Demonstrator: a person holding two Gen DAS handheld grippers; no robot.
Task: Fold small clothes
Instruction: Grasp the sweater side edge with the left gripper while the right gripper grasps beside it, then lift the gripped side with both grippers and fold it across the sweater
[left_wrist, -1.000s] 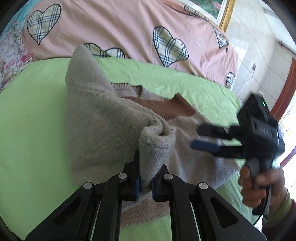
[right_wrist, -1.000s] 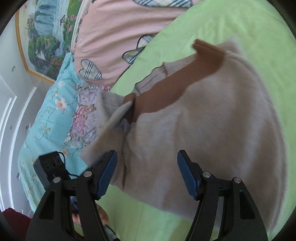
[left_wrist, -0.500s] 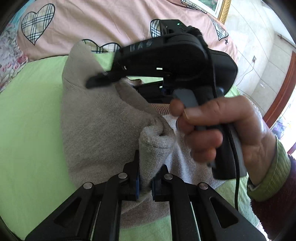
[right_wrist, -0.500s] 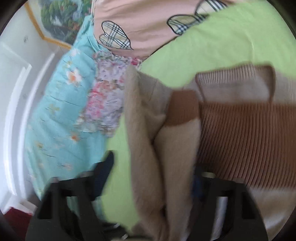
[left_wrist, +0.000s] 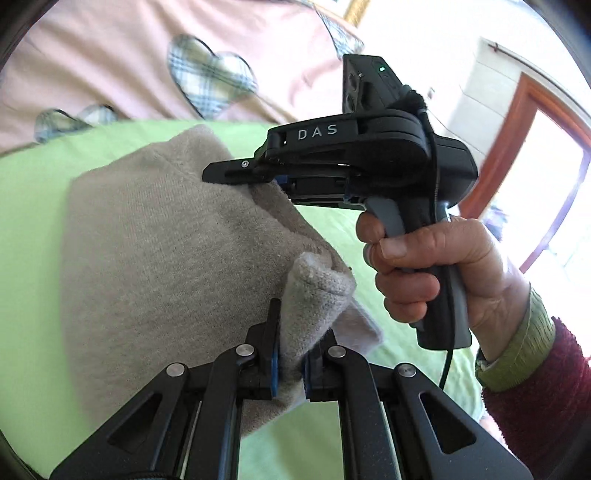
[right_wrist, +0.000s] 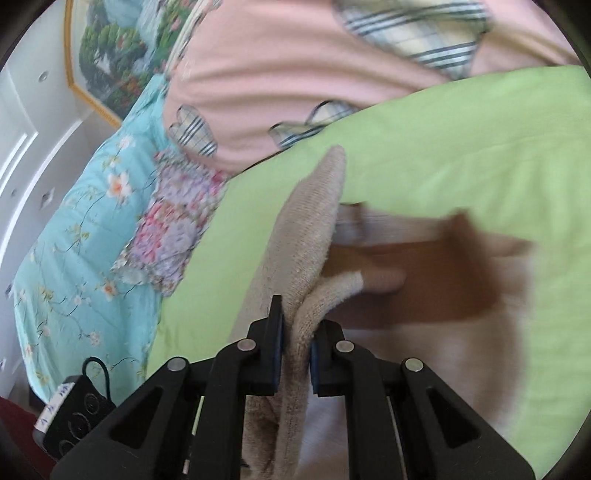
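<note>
A beige knitted sweater with a brown ribbed band lies partly raised over the green sheet. My left gripper is shut on a bunched edge of it at the bottom of the left wrist view. My right gripper is closing its jaws, and a raised beige fold is pinched between its blue pads. In the left wrist view the right gripper sits at the sweater's far upper edge, held by a hand. The sweater's lower part is hidden behind both tools.
A pink quilt with plaid hearts lies behind the green sheet. Blue floral bedding and a framed painting are at the left. A wooden door frame stands at the right.
The right gripper went from wide open above the sweater to closed on a fold of it near the collar. Both grippers have moved, and the sweater's side now stands raised between them.
</note>
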